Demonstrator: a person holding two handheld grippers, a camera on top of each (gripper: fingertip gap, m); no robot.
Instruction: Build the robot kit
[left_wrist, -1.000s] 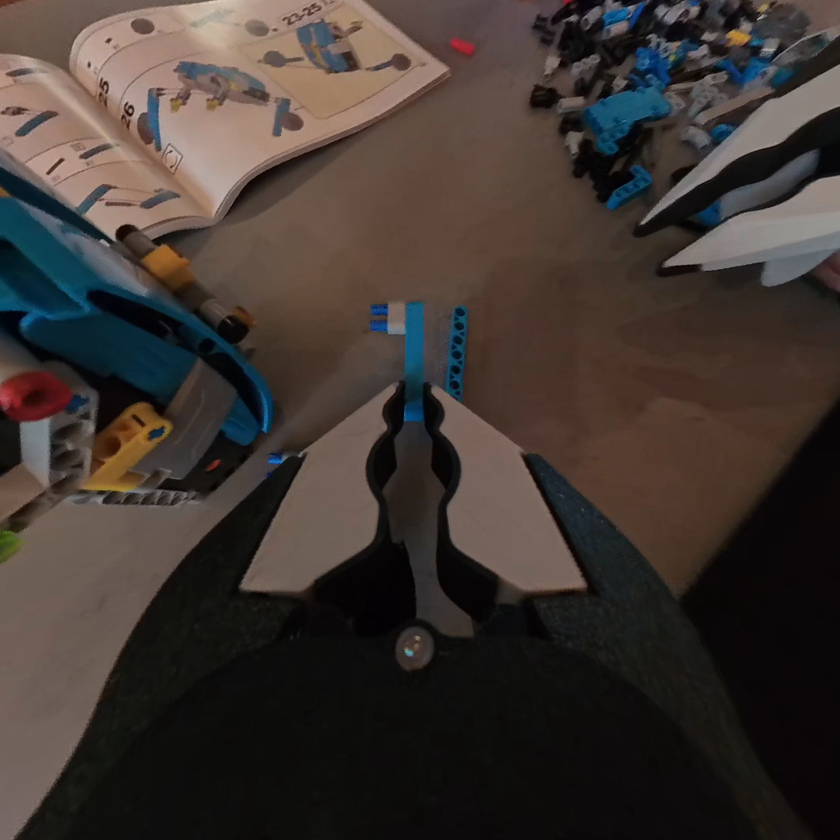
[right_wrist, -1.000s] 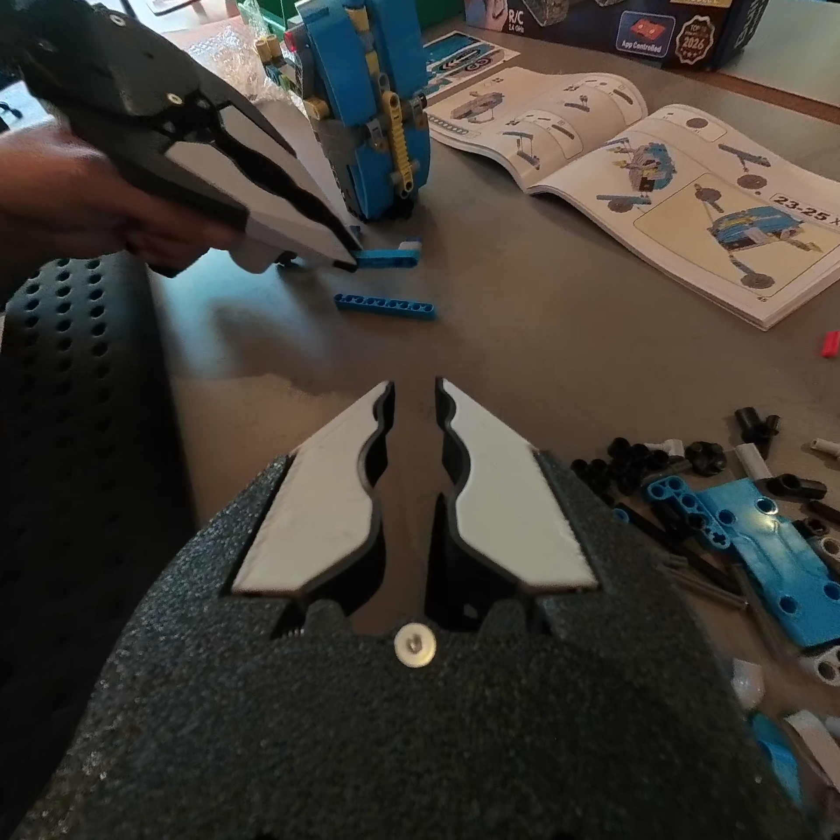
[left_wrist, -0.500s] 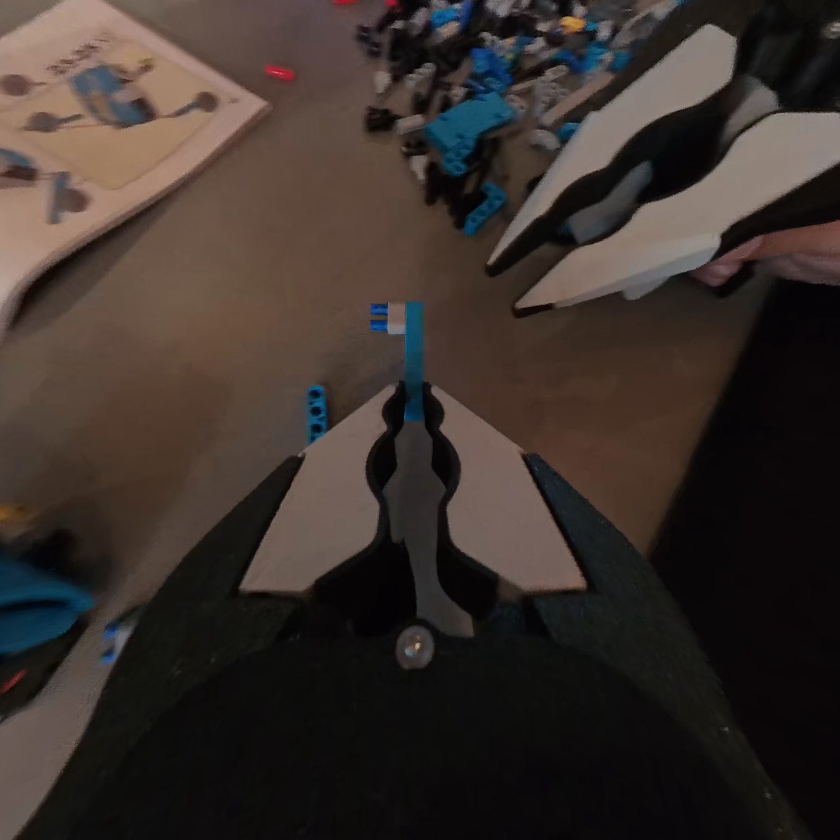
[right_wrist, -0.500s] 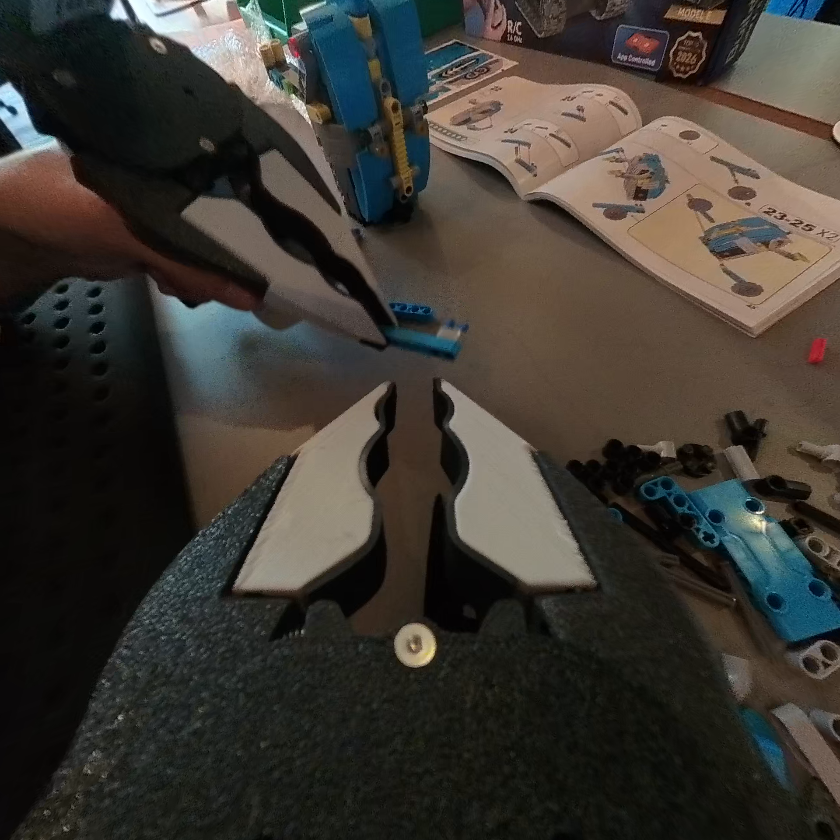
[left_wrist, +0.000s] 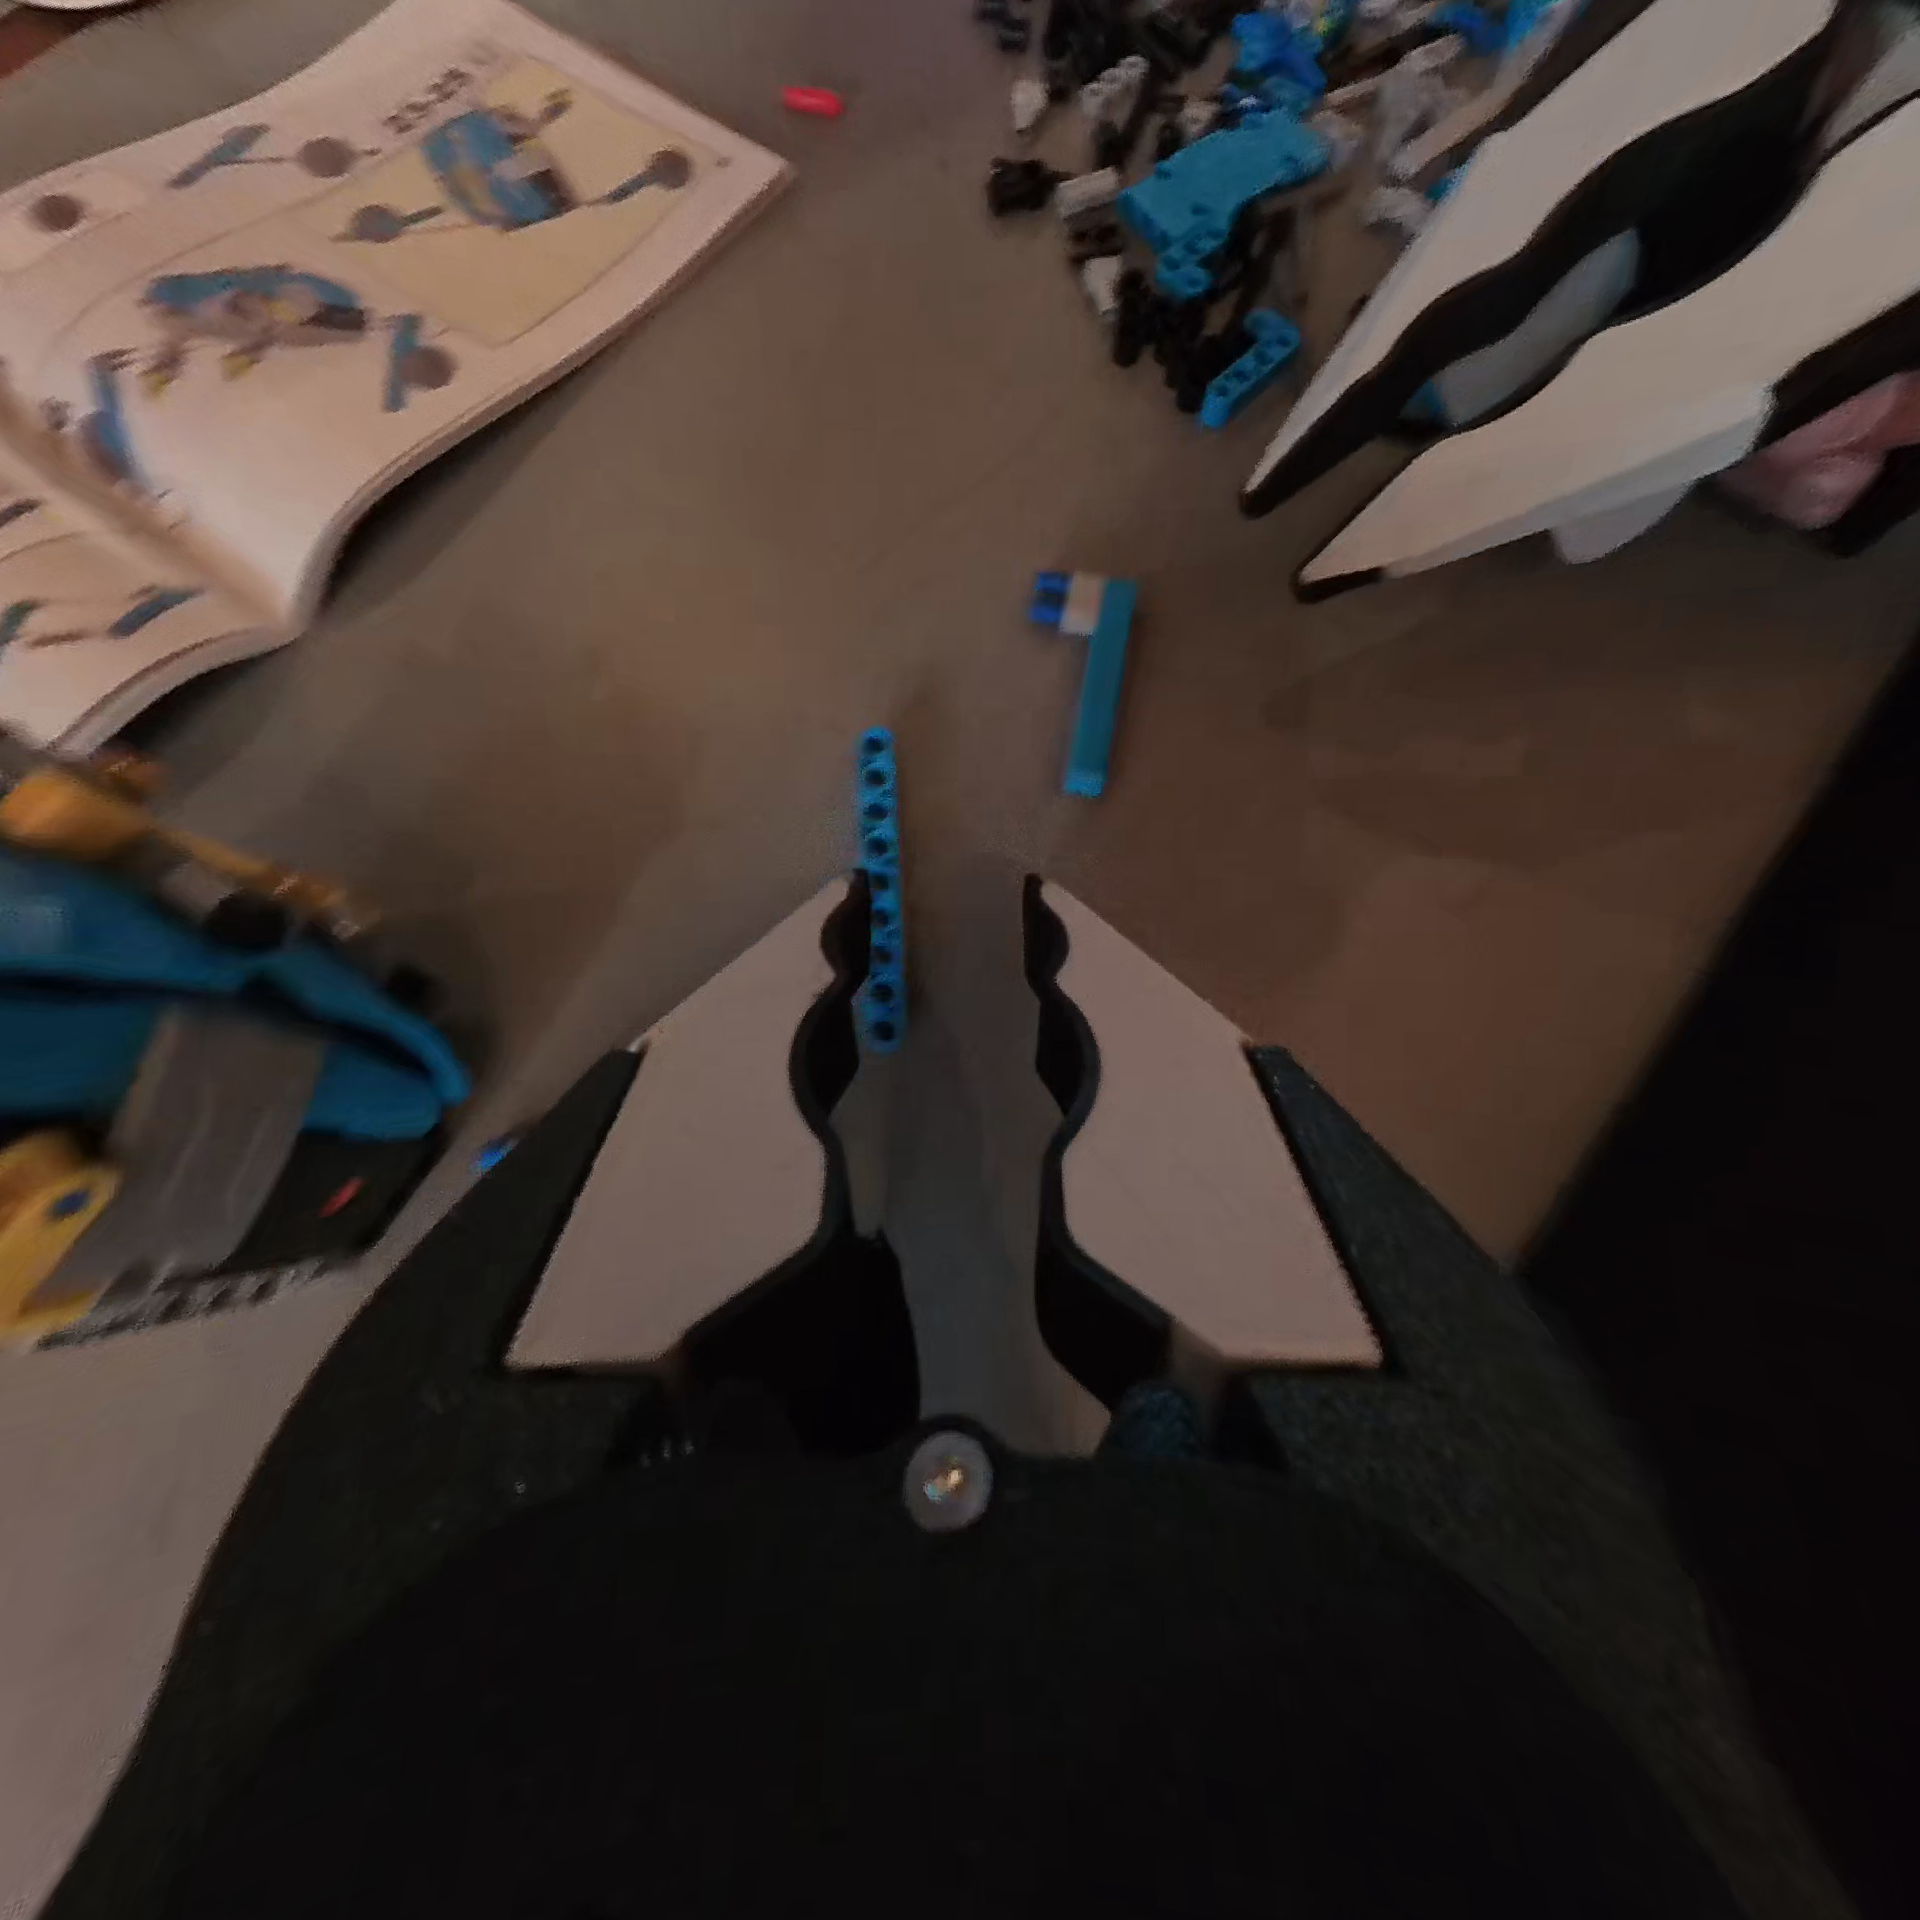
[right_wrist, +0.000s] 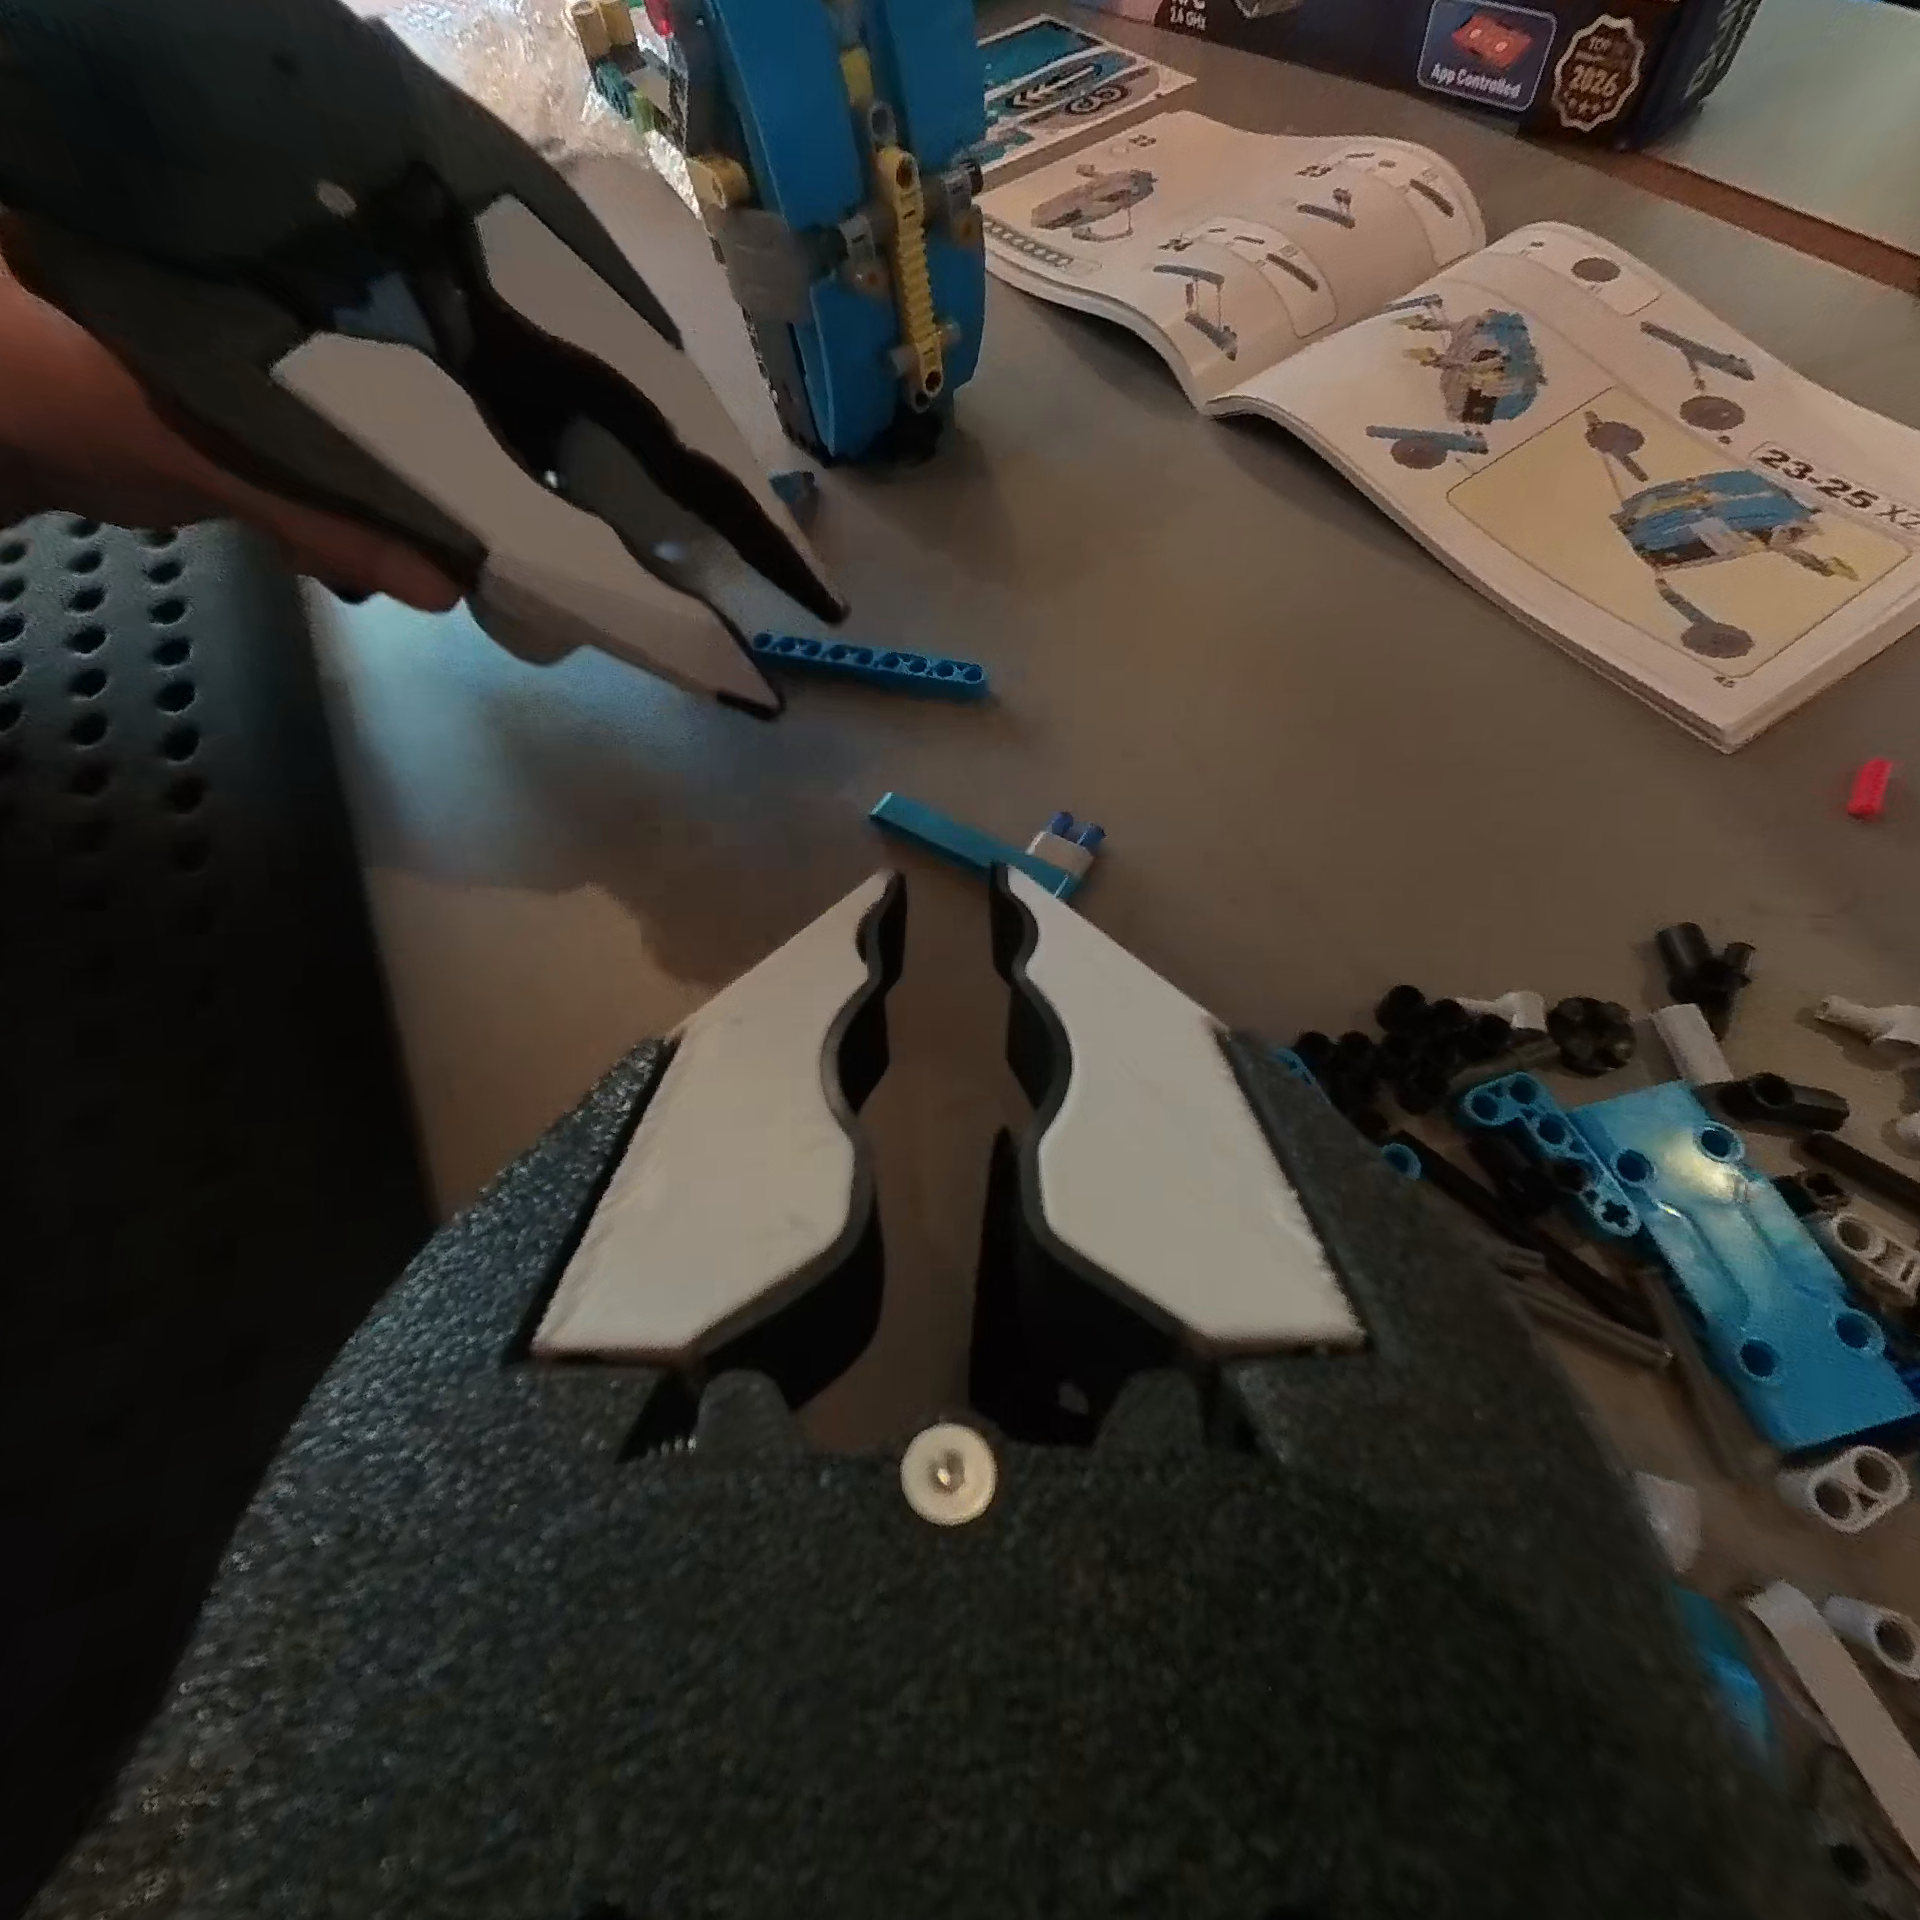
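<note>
My left gripper (left_wrist: 940, 881) is open and empty over a blue holed beam (left_wrist: 879, 888), which lies on the grey table (left_wrist: 727, 582) between the fingers, nearer the left one. A flat blue strip (left_wrist: 1096, 691) with a white end lies just right and farther off. My right gripper (right_wrist: 945, 883), slightly open and empty, hovers near that strip. An open instruction booklet (left_wrist: 343, 260) lies far left, loose parts (right_wrist: 1662, 1143) to the right.

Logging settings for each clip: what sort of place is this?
Probably a hobby or work table used for a brick-model build: an open instruction booklet, a half-built blue model and a pile of loose parts.
</note>
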